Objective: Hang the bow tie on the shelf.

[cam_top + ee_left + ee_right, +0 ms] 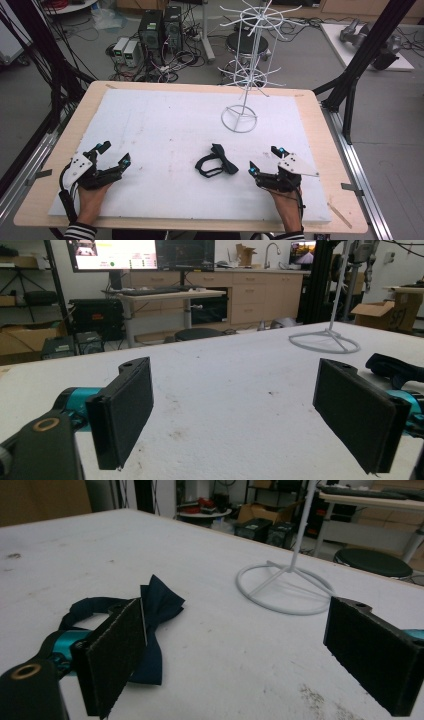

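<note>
Both grippers rest at the near edge of the white foam mat (165, 130), each in a person's hand: the left gripper (114, 153) sits at the near left with its jaws spread wide and nothing between them, and the right gripper (264, 159) sits at the near right, likewise wide and empty. Between them, just beside the right gripper, a dark navy bow tie (216, 161) lies flat with its strap looped. Beyond it a white wire display rack (248, 60) stands upright on its ring base. Nothing lies between either gripper and the bow tie. Computer towers (160, 27) and cables crowd the floor behind the wooden table (320, 135).
</note>
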The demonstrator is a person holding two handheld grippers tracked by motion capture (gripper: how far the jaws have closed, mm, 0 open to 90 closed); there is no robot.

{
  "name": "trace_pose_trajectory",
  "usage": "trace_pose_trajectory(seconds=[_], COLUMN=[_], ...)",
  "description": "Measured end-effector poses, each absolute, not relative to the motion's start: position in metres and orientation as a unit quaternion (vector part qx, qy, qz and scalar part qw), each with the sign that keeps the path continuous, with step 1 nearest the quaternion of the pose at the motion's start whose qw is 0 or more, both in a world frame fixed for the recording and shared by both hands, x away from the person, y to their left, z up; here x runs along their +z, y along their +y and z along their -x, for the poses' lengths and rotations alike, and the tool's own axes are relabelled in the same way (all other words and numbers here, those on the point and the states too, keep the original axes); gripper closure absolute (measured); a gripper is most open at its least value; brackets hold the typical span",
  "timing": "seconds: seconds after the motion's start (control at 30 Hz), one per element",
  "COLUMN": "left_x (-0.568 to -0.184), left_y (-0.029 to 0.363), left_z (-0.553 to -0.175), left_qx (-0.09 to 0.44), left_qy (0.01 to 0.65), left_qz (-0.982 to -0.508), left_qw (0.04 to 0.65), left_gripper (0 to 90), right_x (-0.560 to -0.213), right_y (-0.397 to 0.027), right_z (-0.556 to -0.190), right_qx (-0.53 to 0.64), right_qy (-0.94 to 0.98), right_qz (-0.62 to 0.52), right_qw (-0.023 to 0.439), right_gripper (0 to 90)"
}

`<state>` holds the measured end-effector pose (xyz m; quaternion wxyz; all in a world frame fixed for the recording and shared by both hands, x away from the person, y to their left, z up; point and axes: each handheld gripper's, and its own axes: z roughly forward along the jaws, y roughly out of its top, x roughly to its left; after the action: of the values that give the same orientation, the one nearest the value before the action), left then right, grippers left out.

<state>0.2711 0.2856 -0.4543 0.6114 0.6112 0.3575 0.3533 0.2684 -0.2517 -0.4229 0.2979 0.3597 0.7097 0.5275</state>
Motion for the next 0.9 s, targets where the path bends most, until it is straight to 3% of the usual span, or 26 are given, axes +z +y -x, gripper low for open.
trace_pose_trajectory(seconds=[0.3,0.9], left_x=[-0.454,-0.454], left_y=[0.286,0.285], left_z=[-0.271,-0.271], left_qx=[0.355,0.357], left_qy=[0.356,0.356], left_qz=[-0.612,-0.613], left_qw=[0.610,0.608], left_gripper=[16.7,16.6], right_x=[-0.406,-0.409], right_y=[-0.227,-0.192], right_z=[-0.277,-0.293], right_qx=[0.484,0.403], right_qy=[0.769,0.837], right_qz=[-0.327,-0.314], right_qw=[0.259,0.196], right_gripper=[8.9,9.0])
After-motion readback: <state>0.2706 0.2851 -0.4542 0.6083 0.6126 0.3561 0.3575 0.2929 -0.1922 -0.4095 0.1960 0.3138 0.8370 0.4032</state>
